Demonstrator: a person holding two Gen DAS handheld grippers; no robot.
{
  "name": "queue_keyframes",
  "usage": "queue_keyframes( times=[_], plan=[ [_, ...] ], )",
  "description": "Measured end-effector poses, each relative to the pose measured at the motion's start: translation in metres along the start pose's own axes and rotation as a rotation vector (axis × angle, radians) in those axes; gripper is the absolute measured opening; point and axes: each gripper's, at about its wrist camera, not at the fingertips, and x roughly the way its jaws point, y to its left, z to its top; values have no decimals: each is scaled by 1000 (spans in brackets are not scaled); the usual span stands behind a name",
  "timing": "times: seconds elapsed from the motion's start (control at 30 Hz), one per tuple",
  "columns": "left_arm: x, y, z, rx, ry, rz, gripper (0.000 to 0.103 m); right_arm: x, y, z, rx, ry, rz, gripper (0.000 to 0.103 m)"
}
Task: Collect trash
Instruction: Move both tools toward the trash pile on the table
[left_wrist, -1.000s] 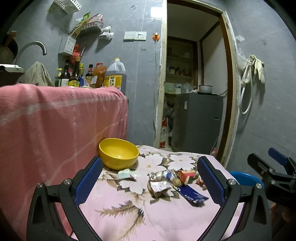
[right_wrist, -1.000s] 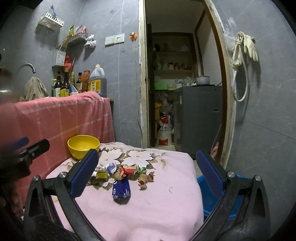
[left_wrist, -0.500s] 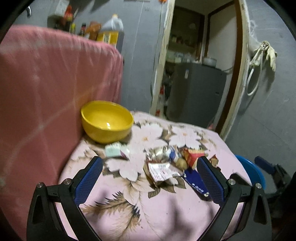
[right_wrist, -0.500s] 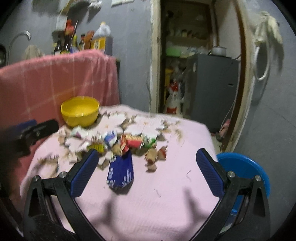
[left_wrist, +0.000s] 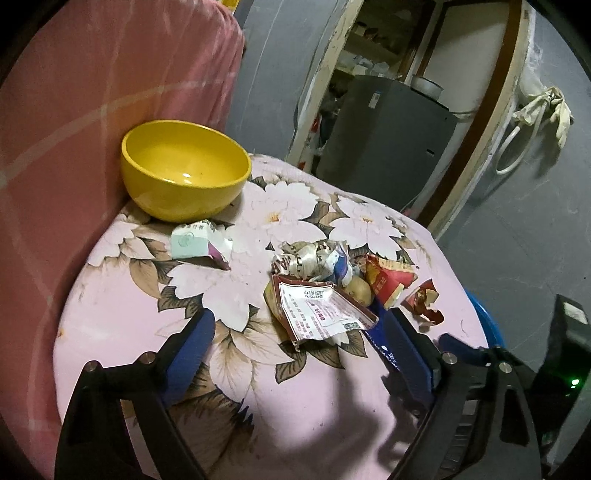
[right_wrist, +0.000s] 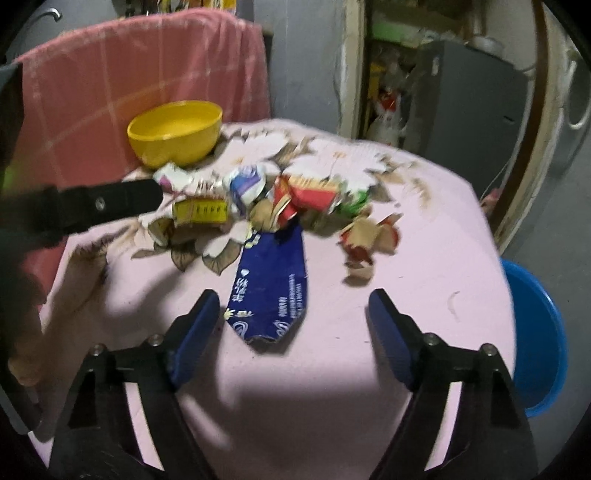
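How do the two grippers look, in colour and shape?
Both look alike. The left gripper and right gripper have black angular frames with silver screw heads, and each finger carries a long blue pad. No cables or sleeves are visible. A small green light glows on the right unit's black body.

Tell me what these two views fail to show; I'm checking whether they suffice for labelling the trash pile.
- Blue wrapper: left wrist view, mostly hidden behind the left gripper finger.
- Blue basin: right wrist view, cut off by the table edge and image rim; contents unseen.
- Red wrapper and neighbouring scraps: right wrist view, motion-blurred, print unreadable.
- White printed packet: left wrist view, text too small.
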Motion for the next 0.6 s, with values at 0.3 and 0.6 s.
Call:
queue_keyframes(
  times=[0.3,0.6],
  plan=[
    [11,-8,3,9,44,-33,84,5,-11,0,21,6,33,52],
    [30,-20,5,35,87,-16,67,-15,-24,-17,68,-19,53,52]
  ],
)
